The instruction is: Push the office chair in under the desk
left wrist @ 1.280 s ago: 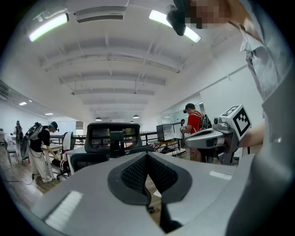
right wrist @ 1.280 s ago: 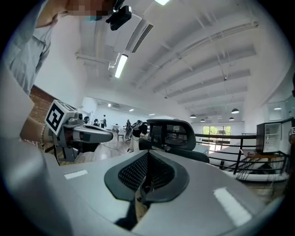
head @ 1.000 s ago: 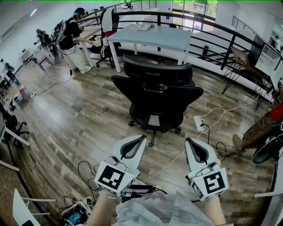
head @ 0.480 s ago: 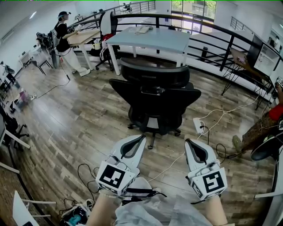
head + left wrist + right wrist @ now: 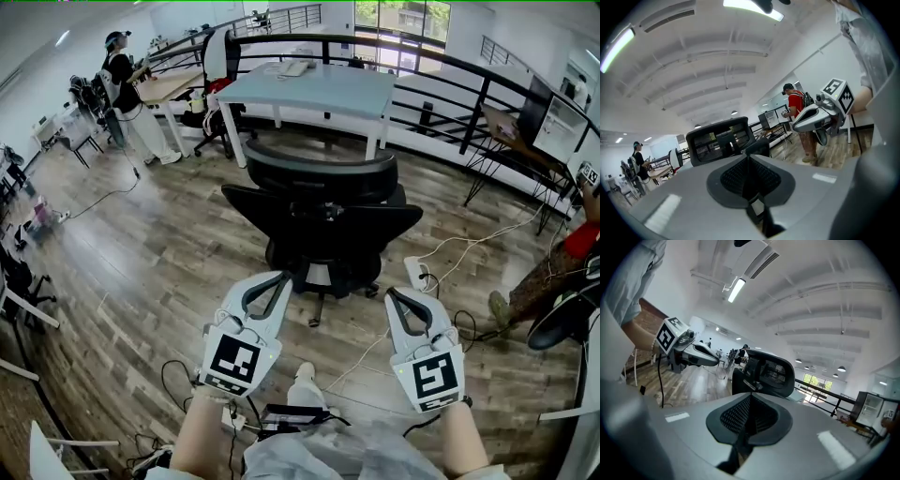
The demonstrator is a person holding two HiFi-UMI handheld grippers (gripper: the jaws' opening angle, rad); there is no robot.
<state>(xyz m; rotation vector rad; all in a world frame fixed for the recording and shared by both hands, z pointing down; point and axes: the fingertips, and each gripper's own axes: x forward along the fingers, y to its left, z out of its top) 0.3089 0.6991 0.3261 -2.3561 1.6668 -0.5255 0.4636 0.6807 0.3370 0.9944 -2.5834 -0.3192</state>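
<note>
A black mesh office chair (image 5: 322, 216) stands on the wood floor with its back toward me, a short way out from the pale desk (image 5: 319, 89) behind it. My left gripper (image 5: 275, 285) and right gripper (image 5: 401, 298) hover side by side just short of the chair's base, both shut and empty, touching nothing. In the left gripper view the chair (image 5: 719, 140) rises beyond the shut left gripper (image 5: 749, 157), with the right gripper (image 5: 820, 112) off to the side. From the right gripper view the chair (image 5: 766, 373) shows past the shut right gripper (image 5: 750, 397).
A white power strip (image 5: 415, 272) and loose cables (image 5: 469, 239) lie on the floor right of the chair. A black railing (image 5: 450, 84) curves behind the desk. A person (image 5: 122, 84) stands at a far left desk. More cables and a box (image 5: 281, 417) sit by my feet.
I have stepped closer: the chair and desk look larger and nearer, and both grippers have moved forward and up toward the chair's base. The person at far left has shifted left.
</note>
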